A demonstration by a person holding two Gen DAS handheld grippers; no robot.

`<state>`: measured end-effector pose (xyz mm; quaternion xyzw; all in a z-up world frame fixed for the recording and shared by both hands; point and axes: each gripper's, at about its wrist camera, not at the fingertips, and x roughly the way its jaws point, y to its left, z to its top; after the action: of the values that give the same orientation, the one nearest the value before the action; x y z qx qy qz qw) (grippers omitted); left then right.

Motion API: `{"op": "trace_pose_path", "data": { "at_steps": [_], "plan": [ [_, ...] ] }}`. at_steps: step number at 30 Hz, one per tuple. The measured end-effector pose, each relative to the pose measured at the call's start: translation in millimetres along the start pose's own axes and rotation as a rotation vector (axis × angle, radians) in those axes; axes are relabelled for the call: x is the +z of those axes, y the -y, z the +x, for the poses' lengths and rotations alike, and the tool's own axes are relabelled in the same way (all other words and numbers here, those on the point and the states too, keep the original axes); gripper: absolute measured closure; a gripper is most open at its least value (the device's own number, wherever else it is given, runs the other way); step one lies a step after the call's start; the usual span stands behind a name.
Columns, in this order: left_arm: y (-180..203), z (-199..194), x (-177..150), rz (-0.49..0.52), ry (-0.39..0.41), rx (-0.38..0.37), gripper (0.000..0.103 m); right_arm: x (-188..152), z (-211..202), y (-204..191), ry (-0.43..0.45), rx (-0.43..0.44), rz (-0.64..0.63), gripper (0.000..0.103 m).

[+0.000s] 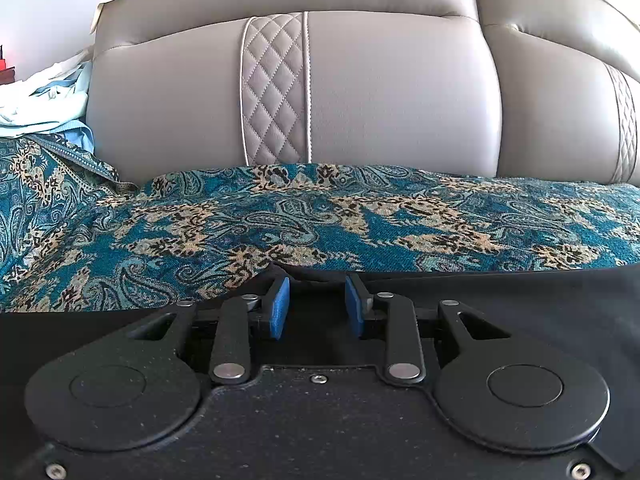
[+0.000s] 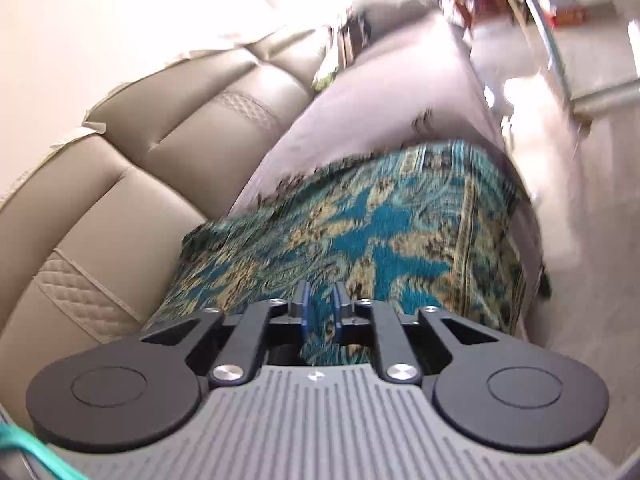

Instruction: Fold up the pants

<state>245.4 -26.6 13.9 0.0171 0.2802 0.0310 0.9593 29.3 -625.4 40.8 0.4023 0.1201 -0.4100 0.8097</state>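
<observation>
From the left wrist, our left gripper stands part open over the black pants, which lie on the throw; whether cloth sits between the pads we cannot tell. We should pinch the edge fully before lifting.

From the right wrist, our right gripper is narrowly open, empty, above the throw; no pants show.

Bright daylight; right view motion-blurred (glare blown out up top, perhaps a window), edges fisheye-bent.
</observation>
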Motion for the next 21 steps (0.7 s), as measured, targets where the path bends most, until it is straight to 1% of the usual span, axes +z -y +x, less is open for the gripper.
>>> {"op": "trace_pose_path", "data": {
  "at_steps": [1, 2, 3, 4, 5, 7, 8, 9, 12, 13, 14, 16, 17, 18, 19, 20, 21],
  "plan": [
    [0.1, -0.1, -0.1, 0.001, 0.001, 0.0, 0.073, 1.0, 0.8, 4.8, -0.035, 0.009, 0.027, 0.08],
    [0.2, -0.1, -0.3, 0.002, 0.001, 0.0, 0.073, 0.4, 1.2, 8.6, -0.074, 0.023, 0.045, 0.074],
    [0.2, -0.1, -0.4, 0.002, 0.001, 0.0, 0.073, -1.2, 1.9, 10.5, -0.121, 0.037, 0.044, 0.051],
    [0.2, -0.1, -0.5, 0.002, 0.001, 0.0, 0.073, -5.3, 1.7, 9.6, -0.152, 0.04, 0.027, 0.044],
    [0.1, -0.1, -0.4, 0.002, 0.001, 0.0, 0.073, -8.8, 1.0, 7.1, -0.189, 0.035, -0.013, 0.042],
    [0.1, 0.0, -0.5, 0.001, 0.002, -0.001, 0.073, -17.8, -7.9, -2.6, -0.198, 0.032, -0.109, 0.035],
    [0.0, -0.2, -0.4, 0.002, 0.001, 0.0, 0.073, -21.9, -10.1, -9.5, -0.201, 0.034, -0.159, 0.029],
    [0.0, -0.3, -0.4, 0.002, 0.001, 0.0, 0.073, -25.2, -9.5, -15.9, -0.207, 0.042, -0.201, 0.027],
    [0.1, -0.2, -0.4, 0.004, 0.002, 0.001, 0.073, -29.5, -1.9, -30.6, -0.207, 0.054, -0.285, 0.027],
    [0.0, 0.0, -0.4, 0.004, 0.002, 0.001, 0.073, -30.5, 2.6, -35.2, -0.198, 0.052, -0.317, 0.028],
    [0.0, -0.3, -0.4, 0.003, 0.002, 0.0, 0.073, -30.7, 7.4, -39.4, -0.187, 0.051, -0.346, 0.039],
    [0.0, -0.4, -0.5, 0.002, 0.002, 0.0, 0.073, -30.5, 17.3, -46.7, -0.163, 0.043, -0.402, 0.053],
    [0.1, -0.5, -0.6, 0.002, 0.002, -0.001, 0.072, -32.1, 19.4, -49.9, -0.148, 0.028, -0.432, 0.064],
    [-0.1, -0.5, -0.5, 0.002, 0.001, -0.001, 0.072, -33.5, 20.8, -51.6, -0.136, 0.023, -0.451, 0.072],
    [-0.1, -0.2, -0.1, 0.0, 0.0, -0.002, 0.071, -32.9, 18.5, -51.3, -0.135, 0.032, -0.445, 0.077],
    [-0.7, -0.5, 0.8, -0.001, -0.003, -0.003, 0.069, -30.9, 18.5, -49.8, -0.144, 0.051, -0.418, 0.089],
    [-1.4, -0.5, 2.5, -0.004, -0.008, -0.006, 0.068, -27.8, 18.7, -47.3, -0.162, 0.077, -0.373, 0.09]
  ]
}}
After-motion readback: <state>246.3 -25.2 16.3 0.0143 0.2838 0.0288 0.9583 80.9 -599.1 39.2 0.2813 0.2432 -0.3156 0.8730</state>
